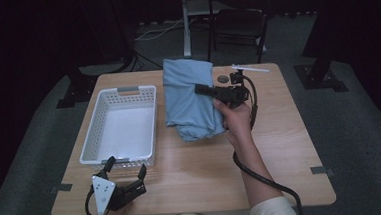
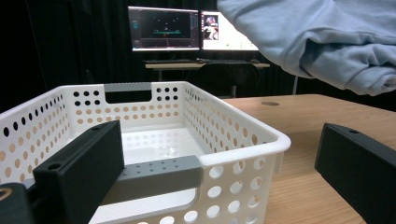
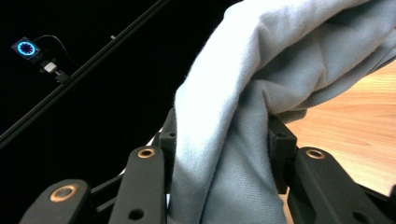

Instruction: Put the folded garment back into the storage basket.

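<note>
I read this as the lift step: likely the cloth [image 1: 190,100] goes into the basket [image 1: 92,147] next, which calls for a carry left over its rim. The cloth, folded, sits mid-counter [image 1: 281,147] just right of the basket, long axis running away from me. My right gripper [image 1: 203,89] has its jaws clamped on a fold. My left gripper [image 1: 127,172] waits near the basket's near end, jaws wide, empty.

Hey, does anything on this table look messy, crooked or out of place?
Nothing stands out. The folded light blue cloth is clamped in the right gripper, the white perforated plastic basket sits square and empty, and the left gripper waits open.
</note>
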`<action>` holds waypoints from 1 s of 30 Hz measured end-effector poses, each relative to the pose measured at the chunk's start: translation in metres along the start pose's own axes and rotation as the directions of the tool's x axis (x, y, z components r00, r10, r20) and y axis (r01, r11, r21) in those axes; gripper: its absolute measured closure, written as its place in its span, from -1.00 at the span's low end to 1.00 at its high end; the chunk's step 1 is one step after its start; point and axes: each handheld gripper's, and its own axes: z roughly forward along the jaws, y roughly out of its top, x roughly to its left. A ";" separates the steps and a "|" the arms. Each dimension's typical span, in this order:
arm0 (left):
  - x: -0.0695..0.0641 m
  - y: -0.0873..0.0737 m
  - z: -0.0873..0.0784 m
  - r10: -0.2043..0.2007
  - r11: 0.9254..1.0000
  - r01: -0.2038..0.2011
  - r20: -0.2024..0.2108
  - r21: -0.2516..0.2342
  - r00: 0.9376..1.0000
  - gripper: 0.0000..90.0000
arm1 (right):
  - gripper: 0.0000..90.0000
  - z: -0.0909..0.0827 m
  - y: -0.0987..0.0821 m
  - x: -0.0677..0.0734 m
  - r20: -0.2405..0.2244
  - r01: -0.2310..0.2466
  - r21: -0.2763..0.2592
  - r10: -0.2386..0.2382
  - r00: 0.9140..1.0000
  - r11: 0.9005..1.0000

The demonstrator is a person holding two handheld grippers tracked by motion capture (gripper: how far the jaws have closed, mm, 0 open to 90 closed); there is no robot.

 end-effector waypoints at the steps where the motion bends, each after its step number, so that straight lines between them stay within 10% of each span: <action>1: 0.000 0.000 0.000 0.000 1.000 0.000 0.000 0.000 1.000 -0.94 | 0.36 0.002 0.000 0.001 -0.006 -0.005 0.000 0.005 1.000 1.000; 30: 0.000 0.000 -0.001 0.000 1.000 0.000 0.005 -0.002 1.000 -0.94 | 0.36 0.076 -0.004 0.029 -0.075 -0.045 0.041 0.048 0.996 0.998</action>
